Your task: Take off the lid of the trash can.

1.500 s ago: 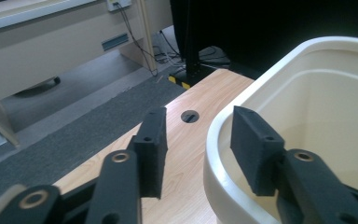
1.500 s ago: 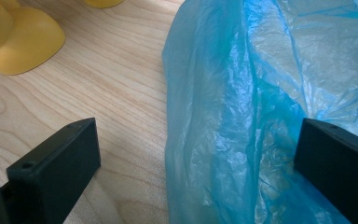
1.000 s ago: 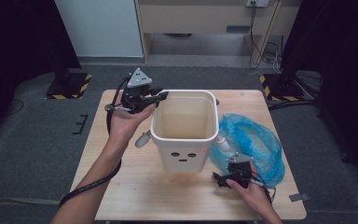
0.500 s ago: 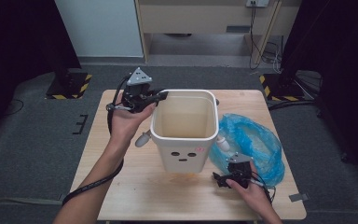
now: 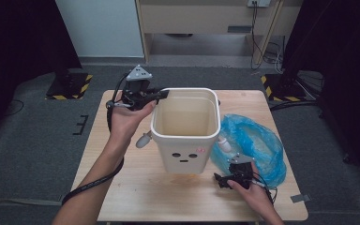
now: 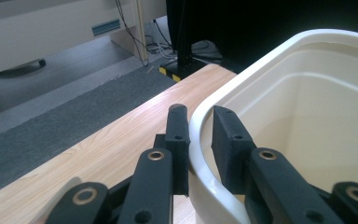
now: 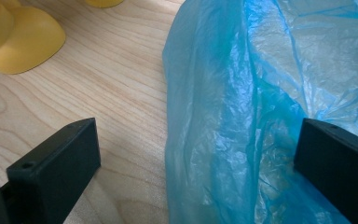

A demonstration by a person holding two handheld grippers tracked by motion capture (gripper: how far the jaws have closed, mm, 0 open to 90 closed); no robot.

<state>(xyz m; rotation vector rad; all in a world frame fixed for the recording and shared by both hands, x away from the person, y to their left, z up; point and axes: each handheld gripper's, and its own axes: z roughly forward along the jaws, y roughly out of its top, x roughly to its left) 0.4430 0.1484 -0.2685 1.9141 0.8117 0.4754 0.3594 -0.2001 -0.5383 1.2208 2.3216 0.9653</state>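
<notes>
A white square bin [image 5: 183,136] with a small face on its front stands mid-table. My left gripper [image 5: 161,95] is at its far-left corner, held up by a hand. Its jaws have just been closing, and in the left gripper view the fingertips [image 6: 177,126] clamp the bin's rim [image 6: 242,79], one inside and one outside; my left gripper [image 6: 196,114] is shut on it. A crumpled blue plastic bag [image 5: 258,140] lies right of the bin. My right gripper [image 5: 234,169] rests on the table at the bag's near edge. It [image 7: 196,154] is open wide, with a fold of the bag [image 7: 261,93] between the jaws.
The wooden table [image 5: 136,187] has bare room in front of and left of the bin. A yellow rounded piece [image 7: 23,39] lies on the wood beyond the right gripper. Grey floor, black stands with striped bases and a cabinet surround the table.
The left gripper has shifted slightly at the bin's far-left corner and closed onto the rim. The right hand and the bag have stayed put.
</notes>
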